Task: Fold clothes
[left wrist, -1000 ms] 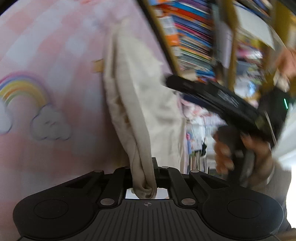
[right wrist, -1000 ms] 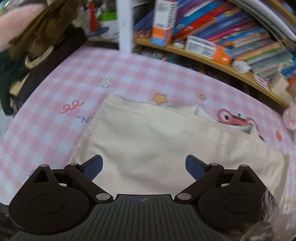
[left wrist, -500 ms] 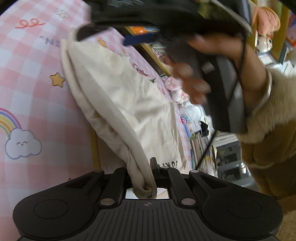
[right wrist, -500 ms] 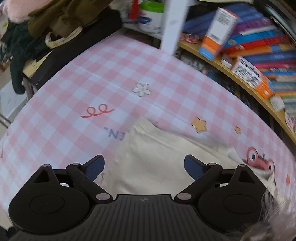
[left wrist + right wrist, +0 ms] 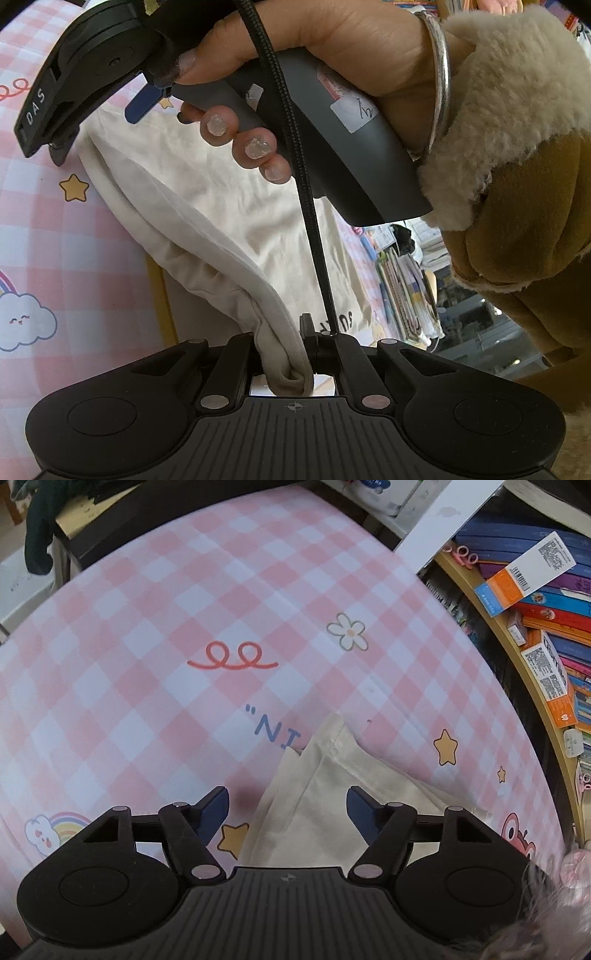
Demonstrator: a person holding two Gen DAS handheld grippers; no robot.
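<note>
Left wrist view: left gripper is clamped on a bunched, rolled edge of the cream-coloured cotton garment, the fabric pinched into a thick wad between the closed fingers. From that wad the garment runs away in a long doubled fold and spreads flat over the pink-and-white checked tablecloth with cartoon prints; surface lightly creased, some dark lettering visible near its close edge, not legible. Above the garment a person's right hand, in a tan fleece-cuffed sleeve with a silver bangle, holds the handle of the right gripper; a black braided cable hangs from it. Right wrist view: right gripper has its blue-tipped fingers spread wide, holding nothing, poised over a layered corner of the garment, hem seam visible; contact cannot be told. Wooden bookshelf with coloured books borders the table at right.
</note>
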